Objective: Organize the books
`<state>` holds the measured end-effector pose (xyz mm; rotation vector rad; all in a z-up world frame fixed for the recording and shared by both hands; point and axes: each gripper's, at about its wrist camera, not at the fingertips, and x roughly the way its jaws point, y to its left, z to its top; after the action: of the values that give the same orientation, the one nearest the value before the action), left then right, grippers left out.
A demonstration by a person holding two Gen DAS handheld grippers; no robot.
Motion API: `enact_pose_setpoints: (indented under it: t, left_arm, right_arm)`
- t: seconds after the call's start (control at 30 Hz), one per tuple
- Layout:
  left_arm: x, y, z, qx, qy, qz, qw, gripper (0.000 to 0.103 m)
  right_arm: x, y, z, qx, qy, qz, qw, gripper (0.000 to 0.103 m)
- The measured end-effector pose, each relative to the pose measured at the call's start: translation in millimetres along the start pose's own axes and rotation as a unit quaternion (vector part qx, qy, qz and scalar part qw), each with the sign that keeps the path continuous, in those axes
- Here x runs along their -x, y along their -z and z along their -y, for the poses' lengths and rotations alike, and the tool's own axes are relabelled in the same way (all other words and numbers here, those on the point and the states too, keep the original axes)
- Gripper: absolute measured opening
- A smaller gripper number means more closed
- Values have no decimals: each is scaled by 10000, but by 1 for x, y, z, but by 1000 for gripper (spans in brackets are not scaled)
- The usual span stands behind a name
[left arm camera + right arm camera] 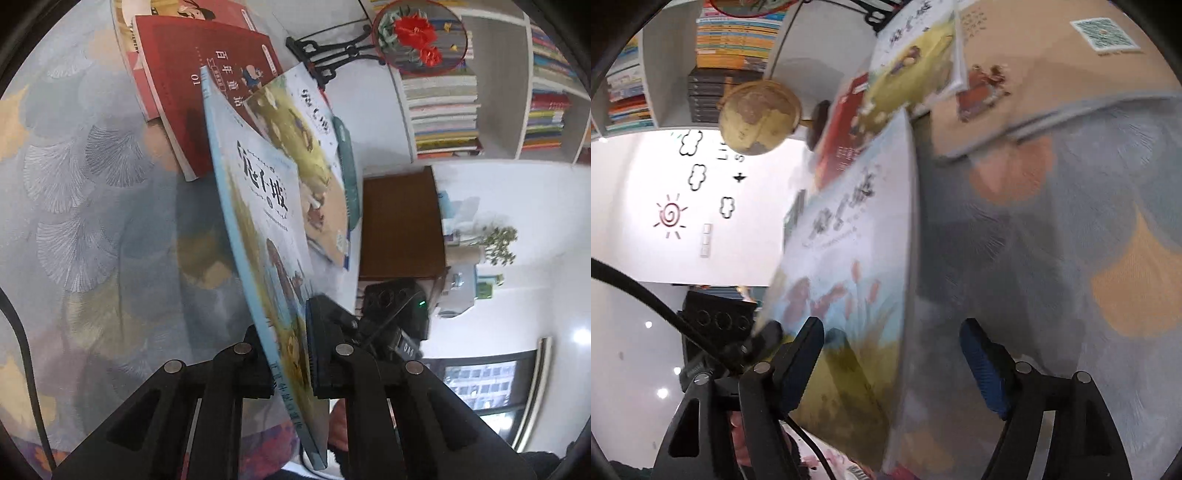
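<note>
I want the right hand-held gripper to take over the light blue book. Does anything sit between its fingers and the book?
Nothing visible does. The light blue book already stands between the right hand-held gripper's open fingers, while the left hand-held gripper is shut on it.

White walls (498, 192), bookshelves (517, 92), patterned tablecloth (92, 184)

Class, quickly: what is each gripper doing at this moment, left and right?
Left gripper: shut on the blue-edged picture book.
Right gripper: open; the same book stands between its fingers, unpressed.
</note>
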<state>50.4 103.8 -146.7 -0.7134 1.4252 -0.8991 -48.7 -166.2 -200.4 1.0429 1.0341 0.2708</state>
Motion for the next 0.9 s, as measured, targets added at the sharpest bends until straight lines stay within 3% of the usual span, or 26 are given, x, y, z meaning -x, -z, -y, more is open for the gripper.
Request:
enact_pose_setpoints:
  t: [0.03, 0.17, 0.33, 0.37, 0.5, 0.6, 0.8, 0.9]
  left_arm:
    - [-2, 1, 1, -29, -165, -4, 9999, 9]
    - [-5, 6, 8, -374, -867, 3, 9955, 10]
    - [-8, 17, 23, -876, -1837, 156, 9789, 22]
    - [-7, 21, 26, -1014, -2123, 233, 9717, 26]
    - [-2, 29, 40, -1509, -2675, 393, 9508, 27]
    - [11, 32, 50, -1860, -2884, 525, 9378, 27]
    - [47, 32, 60, -2087, -2685, 750, 9374, 27]
    - [73, 29, 63, -2281, -2641, 935, 9325, 27]
  right_arm:
    - [-2, -2, -5, 103, -33, 25, 9999, 45]
    - [-3, -1, -28, 907, 566, 187, 9941, 32]
    - [-6, 6, -54, 1829, 1190, 106, 9758, 29]
    - [-7, 10, -60, 2030, 1299, 101, 9705, 29]
    - [-5, 28, -75, 2562, 1454, 81, 9556, 29]
    - [-7, 40, -92, 2962, 1515, 153, 9429, 29]
    - [-12, 48, -131, 3267, 1477, 313, 9330, 29]
    - [-23, 53, -155, 3415, 1524, 438, 9264, 29]
